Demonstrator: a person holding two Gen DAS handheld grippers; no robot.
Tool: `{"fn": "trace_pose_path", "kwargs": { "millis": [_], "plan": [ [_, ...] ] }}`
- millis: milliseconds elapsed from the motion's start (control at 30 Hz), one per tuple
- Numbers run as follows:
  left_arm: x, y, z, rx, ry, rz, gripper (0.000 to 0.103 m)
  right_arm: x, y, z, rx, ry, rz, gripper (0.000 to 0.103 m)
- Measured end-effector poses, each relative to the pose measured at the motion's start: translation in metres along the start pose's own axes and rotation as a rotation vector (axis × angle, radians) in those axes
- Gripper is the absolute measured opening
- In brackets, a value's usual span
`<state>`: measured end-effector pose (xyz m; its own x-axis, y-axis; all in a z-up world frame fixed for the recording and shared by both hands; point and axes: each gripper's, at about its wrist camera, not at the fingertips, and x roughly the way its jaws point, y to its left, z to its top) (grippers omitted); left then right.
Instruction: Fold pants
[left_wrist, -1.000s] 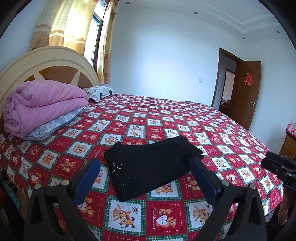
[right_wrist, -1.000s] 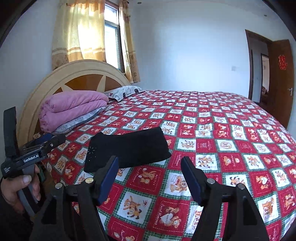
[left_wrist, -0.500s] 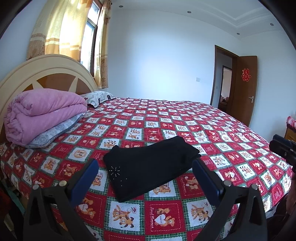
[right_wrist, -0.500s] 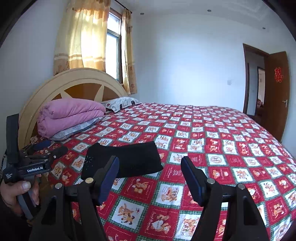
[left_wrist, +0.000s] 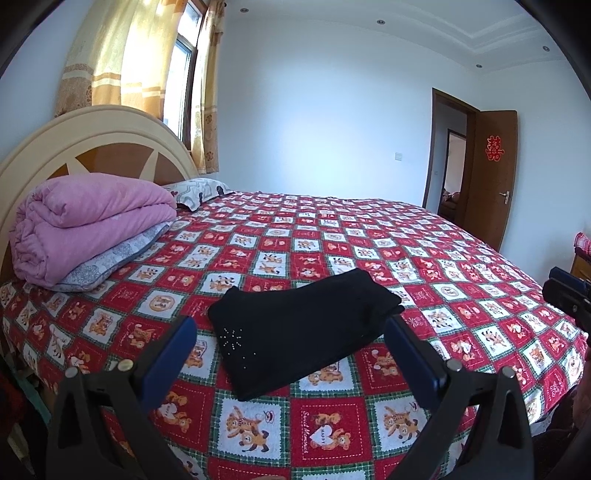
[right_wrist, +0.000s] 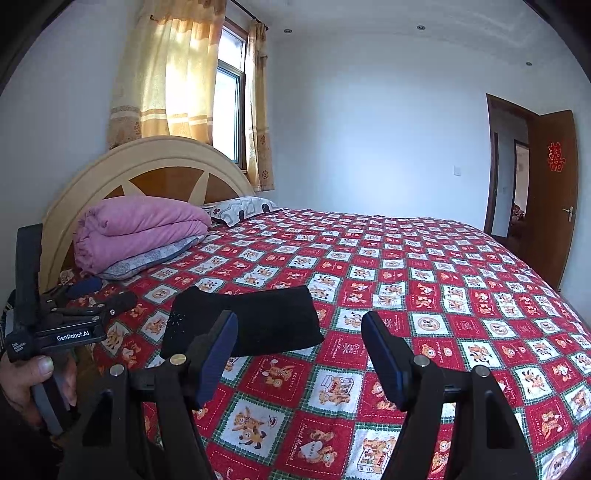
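Black pants (left_wrist: 303, 328) lie folded into a compact rectangle on the red patterned bedspread (left_wrist: 332, 236), near the bed's front edge; they also show in the right wrist view (right_wrist: 255, 321). My left gripper (left_wrist: 291, 354) is open and empty, held back from the bed with the pants between and beyond its fingers. My right gripper (right_wrist: 299, 350) is open and empty, to the right of the pants and clear of them. The left gripper's body (right_wrist: 62, 325) shows at the left of the right wrist view, held by a hand.
A folded pink quilt (left_wrist: 88, 225) on a grey pillow sits at the headboard (left_wrist: 92, 147) on the left, with a patterned pillow (left_wrist: 199, 190) behind. An open brown door (left_wrist: 491, 173) is at the far right. A window with yellow curtains (right_wrist: 184, 74) is behind the headboard.
Both grippers have pulled back and risen away from the bed, tilting upward. The folded pants lie unmoved. Both grippers stay open.
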<state>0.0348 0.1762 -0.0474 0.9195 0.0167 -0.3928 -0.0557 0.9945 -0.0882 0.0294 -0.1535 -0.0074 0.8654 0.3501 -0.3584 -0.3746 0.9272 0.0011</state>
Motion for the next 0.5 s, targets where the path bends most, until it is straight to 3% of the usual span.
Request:
{"fn": "trace_pose_path", "kwargs": {
  "millis": [233,500],
  "plan": [
    [0.0009,-0.0001,-0.0011,0.004,0.006,0.002,0.103,0.0001,-0.0001,-0.0002,0.001,-0.004,0.0,0.071],
    [0.0034,0.0002,-0.0021,0.016,0.01,0.064,0.103,0.0009,-0.0007,-0.0029,-0.001,-0.005,-0.005,0.071]
  ]
}}
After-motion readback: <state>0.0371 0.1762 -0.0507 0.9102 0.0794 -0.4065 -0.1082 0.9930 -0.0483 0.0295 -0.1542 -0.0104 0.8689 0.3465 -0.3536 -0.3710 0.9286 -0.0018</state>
